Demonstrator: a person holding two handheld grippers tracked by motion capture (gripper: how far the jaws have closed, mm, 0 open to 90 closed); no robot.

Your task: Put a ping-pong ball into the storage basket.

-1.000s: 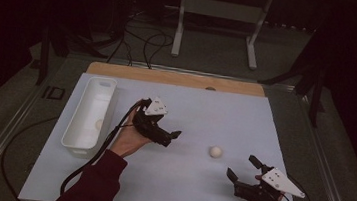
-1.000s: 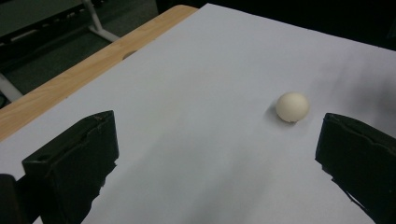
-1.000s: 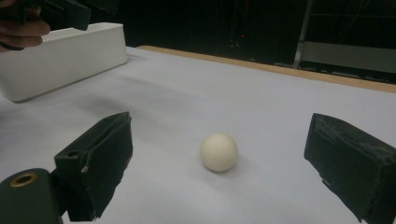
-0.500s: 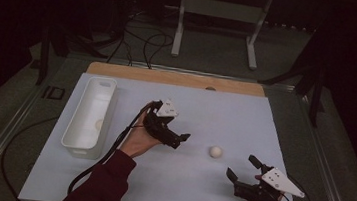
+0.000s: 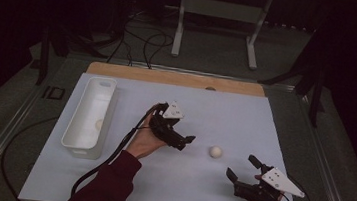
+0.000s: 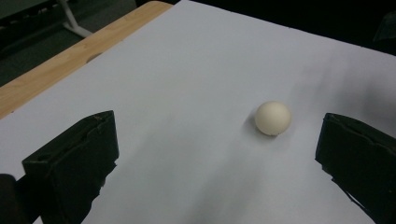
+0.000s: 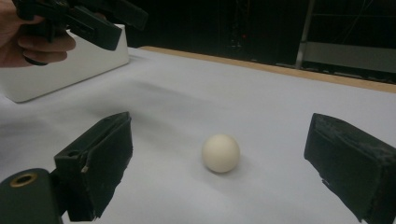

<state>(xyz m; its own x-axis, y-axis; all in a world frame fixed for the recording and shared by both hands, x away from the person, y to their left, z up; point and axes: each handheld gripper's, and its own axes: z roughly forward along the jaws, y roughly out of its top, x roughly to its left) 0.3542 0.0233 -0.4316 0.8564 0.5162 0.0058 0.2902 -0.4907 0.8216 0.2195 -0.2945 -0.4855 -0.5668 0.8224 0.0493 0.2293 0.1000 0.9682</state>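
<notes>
Now left gripper closer to ball, jaws wide; right gripper unmoved.

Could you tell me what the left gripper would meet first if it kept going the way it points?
Probably the ball, lying just ahead of the open left gripper, slightly off-centre, on the white sheet.

ball cream | tray white | table cover pale lavender-white, far edge bare wood | claws black
</notes>
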